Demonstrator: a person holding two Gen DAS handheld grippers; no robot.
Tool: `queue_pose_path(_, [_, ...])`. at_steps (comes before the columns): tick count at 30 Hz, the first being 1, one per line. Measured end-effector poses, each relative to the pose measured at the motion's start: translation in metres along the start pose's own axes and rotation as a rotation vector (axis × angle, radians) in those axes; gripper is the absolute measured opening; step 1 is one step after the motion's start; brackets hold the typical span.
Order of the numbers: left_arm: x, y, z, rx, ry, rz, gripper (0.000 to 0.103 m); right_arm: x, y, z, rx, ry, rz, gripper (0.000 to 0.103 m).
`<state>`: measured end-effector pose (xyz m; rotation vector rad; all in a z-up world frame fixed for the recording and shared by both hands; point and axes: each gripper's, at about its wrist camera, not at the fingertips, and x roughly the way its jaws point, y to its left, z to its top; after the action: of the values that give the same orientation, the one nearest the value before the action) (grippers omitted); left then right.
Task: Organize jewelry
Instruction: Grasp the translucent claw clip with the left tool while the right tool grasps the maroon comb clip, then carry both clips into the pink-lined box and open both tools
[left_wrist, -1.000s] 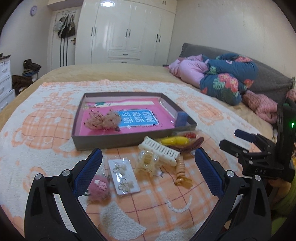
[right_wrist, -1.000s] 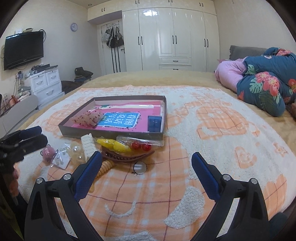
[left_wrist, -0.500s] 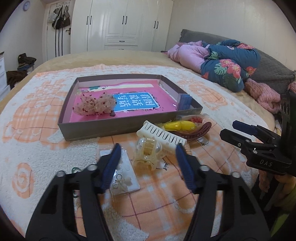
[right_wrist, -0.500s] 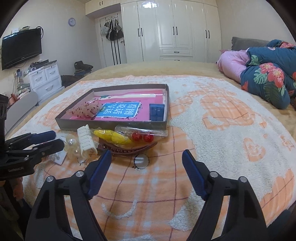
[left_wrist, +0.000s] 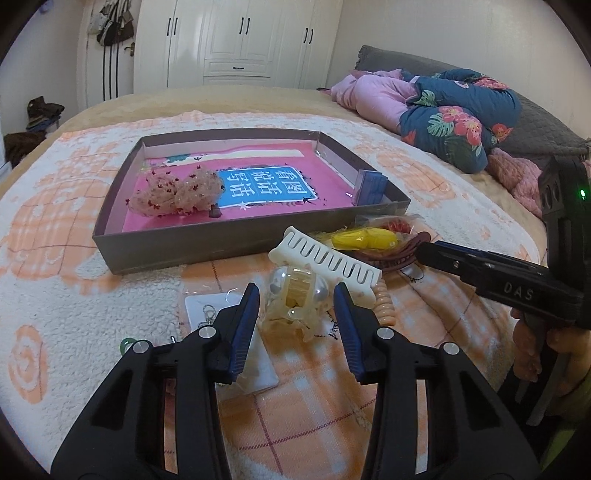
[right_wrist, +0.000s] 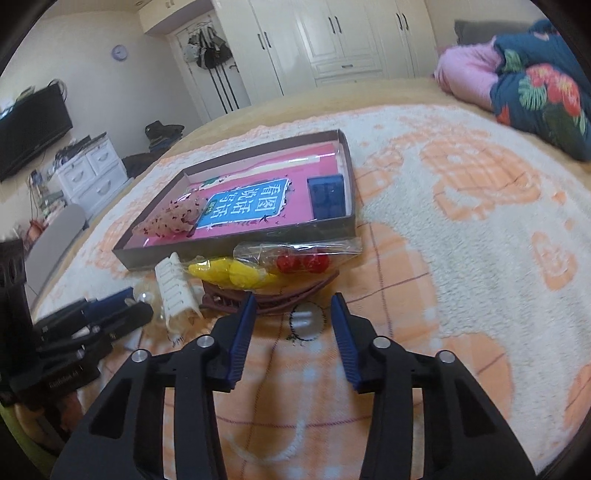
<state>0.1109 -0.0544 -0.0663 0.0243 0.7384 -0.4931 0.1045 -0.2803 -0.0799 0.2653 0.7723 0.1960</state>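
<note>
A grey box with a pink floor (left_wrist: 184, 247) lies on the bed and holds a speckled pink scrunchie (left_wrist: 173, 192) and a small blue case (left_wrist: 369, 186). In front of it lie a white comb clip (left_wrist: 325, 258), a clear yellow claw clip (left_wrist: 293, 295), a yellow clip in a bag (left_wrist: 364, 240) and an earring card (left_wrist: 207, 310). My left gripper (left_wrist: 295, 299) is open with its fingers either side of the clear claw clip. My right gripper (right_wrist: 291, 310) is open, its fingers flanking a small round silver piece (right_wrist: 306, 319).
A dark brown hair clip (right_wrist: 273, 295) lies under the bagged yellow and red pieces (right_wrist: 303, 262). An orange spiral tie (left_wrist: 384, 302) lies right of the claw clip. Folded bedding (left_wrist: 454, 110) sits at the far right. A white dresser (right_wrist: 92, 173) stands beside the bed.
Both grippers have narrowed from wide open and moved forward and down. The left now straddles the clear claw clip; the right has closed in around the round silver piece.
</note>
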Motion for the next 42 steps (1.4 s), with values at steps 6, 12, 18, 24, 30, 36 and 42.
queue_pose_path(6, [0.005,0.001,0.001,-0.003,0.008,-0.007,0.035,0.013,-0.008,0.006,0.106,0.036,0.024,0.029])
queue_pose_path(12, [0.011,0.001,0.002,-0.003,0.013,-0.006,0.044,0.019,-0.023,0.010,0.220,0.055,0.072,0.027])
queue_pose_path(18, [0.012,0.002,0.003,-0.004,0.013,-0.007,0.044,0.019,-0.040,0.005,0.278,0.067,0.061,0.023])
queue_pose_path(24, [0.013,0.003,0.004,-0.009,0.013,-0.010,0.044,0.021,-0.038,0.010,0.268,0.059,0.064,0.023])
queue_pose_path(30, [0.017,0.003,0.005,-0.009,0.024,-0.018,0.030,0.011,-0.047,0.011,0.285,0.035,0.119,0.013])
queue_pose_path(36, [0.014,0.001,0.003,-0.004,0.013,-0.020,0.029,-0.011,-0.057,0.009,0.272,0.002,0.136,0.011])
queue_pose_path(42, [0.001,-0.003,0.003,0.005,-0.026,-0.022,0.026,-0.037,-0.056,0.011,0.204,-0.058,0.121,0.009])
